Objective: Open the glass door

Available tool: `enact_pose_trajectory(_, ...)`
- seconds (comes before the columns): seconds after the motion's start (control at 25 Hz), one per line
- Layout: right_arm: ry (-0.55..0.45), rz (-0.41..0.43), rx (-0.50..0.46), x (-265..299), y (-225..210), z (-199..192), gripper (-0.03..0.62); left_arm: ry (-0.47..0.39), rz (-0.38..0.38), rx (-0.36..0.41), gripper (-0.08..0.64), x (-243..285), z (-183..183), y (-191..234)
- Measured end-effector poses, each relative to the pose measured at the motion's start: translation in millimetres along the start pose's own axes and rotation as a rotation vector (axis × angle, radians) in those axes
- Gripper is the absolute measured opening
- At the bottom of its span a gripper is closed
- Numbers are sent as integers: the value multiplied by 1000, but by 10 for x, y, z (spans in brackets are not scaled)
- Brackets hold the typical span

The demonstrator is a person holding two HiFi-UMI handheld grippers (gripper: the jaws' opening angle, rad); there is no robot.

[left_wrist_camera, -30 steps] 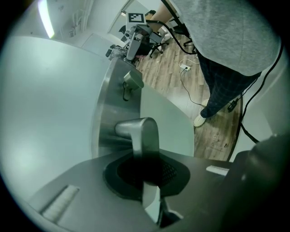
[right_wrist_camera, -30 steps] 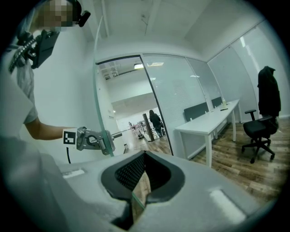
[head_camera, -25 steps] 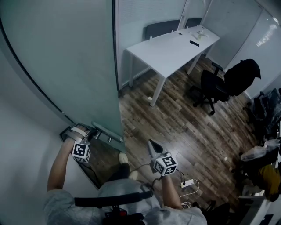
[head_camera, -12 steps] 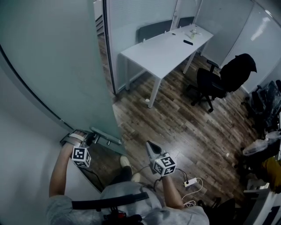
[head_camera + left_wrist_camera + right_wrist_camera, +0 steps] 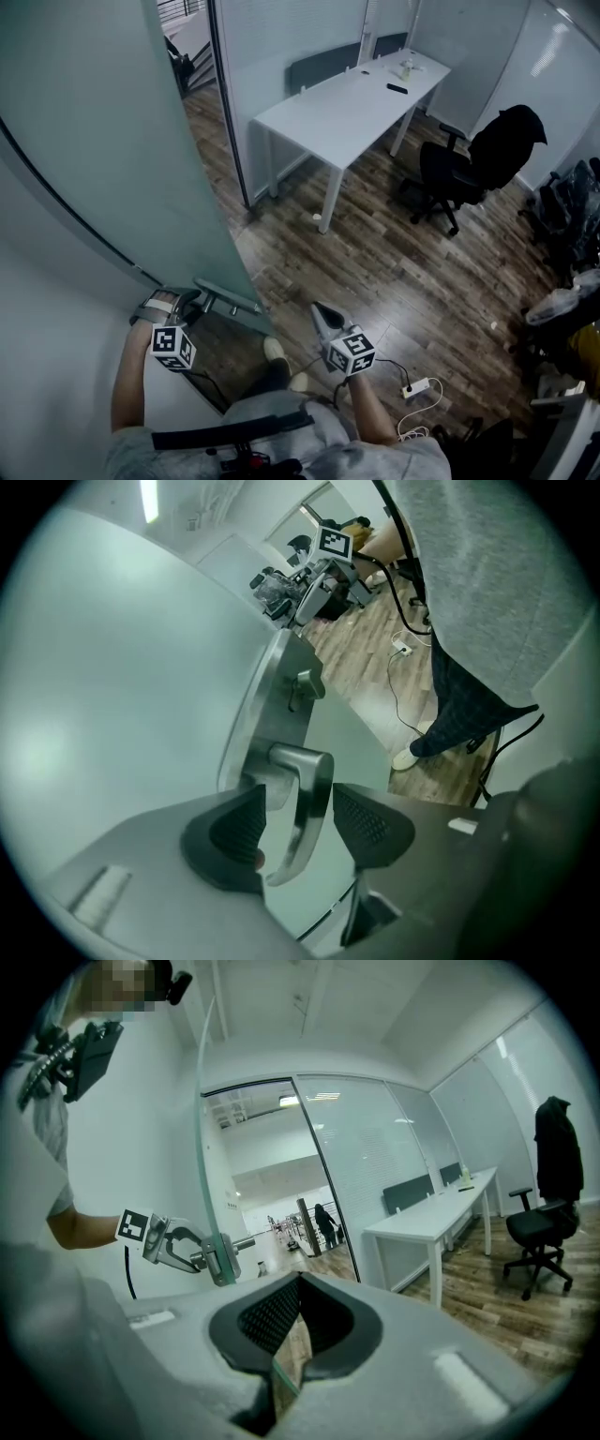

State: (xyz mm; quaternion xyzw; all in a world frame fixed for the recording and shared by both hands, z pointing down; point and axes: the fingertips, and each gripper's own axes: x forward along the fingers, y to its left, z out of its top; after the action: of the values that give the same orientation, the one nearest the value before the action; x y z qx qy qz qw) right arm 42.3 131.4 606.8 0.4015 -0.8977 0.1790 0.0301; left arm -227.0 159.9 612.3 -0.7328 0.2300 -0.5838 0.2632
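Steel door handle between left claw jaws, just opened wide, no grip.

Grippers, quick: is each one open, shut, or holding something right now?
Left gripper: open; its jaws have just been opening, with the door handle between them but not gripped.
Right gripper: shut, holding nothing.

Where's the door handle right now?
Left gripper view, low centre: the handle juts from the metal plate on the glass door, between the jaws of the left hand-held gripper, which have just been opening and don't press it.
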Motion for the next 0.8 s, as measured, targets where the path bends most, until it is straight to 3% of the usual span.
enact_pose_trajectory(0.2, -8, -9, -4, -35, -19, -22, 0, -47, 11, -93, 233, -119, 56, -44)
enact_pose_trajectory(0.44, -5, -17, -2, -72, -31, -54, 0, -239, 0, -394, 225, -292, 272, -27)
enact_pose_trajectory(0.6, -11, -16, -3, -126, 0, -37, 0, -359, 53, -549, 169, -454, 442, 20)
enact_pose_trajectory(0.8, -20, -5, -12, -190, 49, 23, 0, -472, 156, -691, 119, -616, 604, 158)
